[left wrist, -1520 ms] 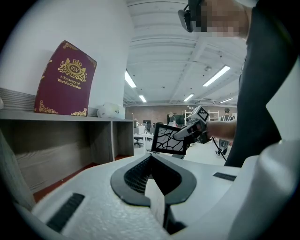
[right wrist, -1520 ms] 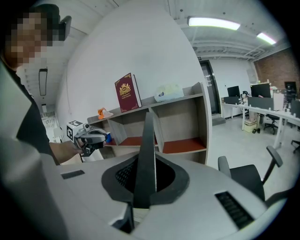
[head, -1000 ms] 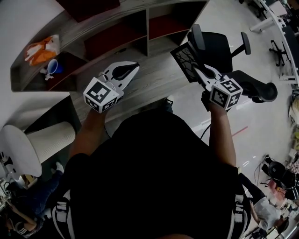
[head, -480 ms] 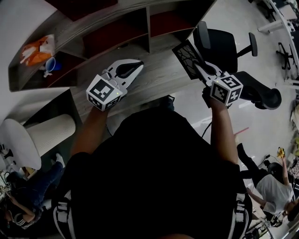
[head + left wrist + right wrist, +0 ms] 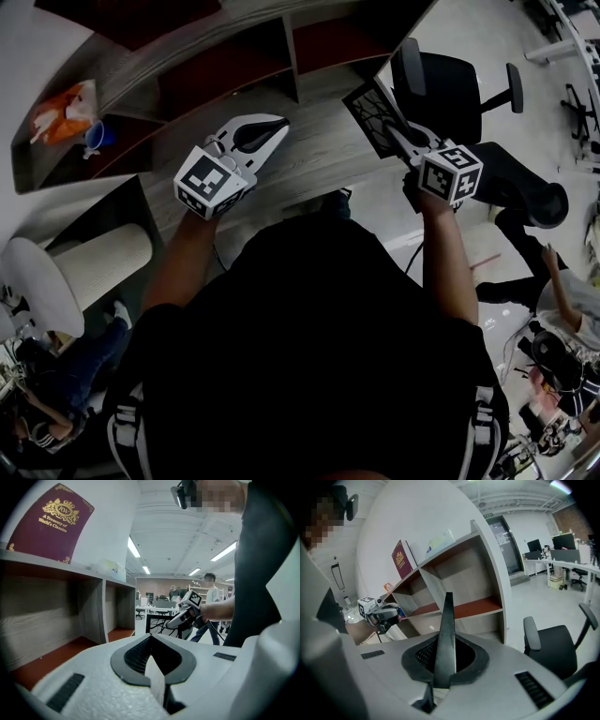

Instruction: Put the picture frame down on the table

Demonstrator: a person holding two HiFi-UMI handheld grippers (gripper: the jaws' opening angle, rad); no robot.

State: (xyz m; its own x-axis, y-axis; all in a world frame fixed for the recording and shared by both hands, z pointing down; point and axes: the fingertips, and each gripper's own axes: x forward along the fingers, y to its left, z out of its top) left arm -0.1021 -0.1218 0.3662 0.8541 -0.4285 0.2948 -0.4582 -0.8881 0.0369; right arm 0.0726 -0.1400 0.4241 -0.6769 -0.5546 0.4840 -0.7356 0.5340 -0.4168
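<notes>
An open office with grey wooden shelves surrounds a grey table. The right tool clamps the black picture frame, held aloft at the table's right edge with its lower end hidden between the jaws. The left tool is closed on nothing, above the table's middle.

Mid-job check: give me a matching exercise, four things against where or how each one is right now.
Things:
1. picture frame
2. left tool
3. maroon book
4. office chair

States:
a. on top of the shelf unit
b. on the floor
c. clamped in the right tool
d. shut, nothing in it

Pairs: 1-c, 2-d, 3-a, 4-b
</notes>
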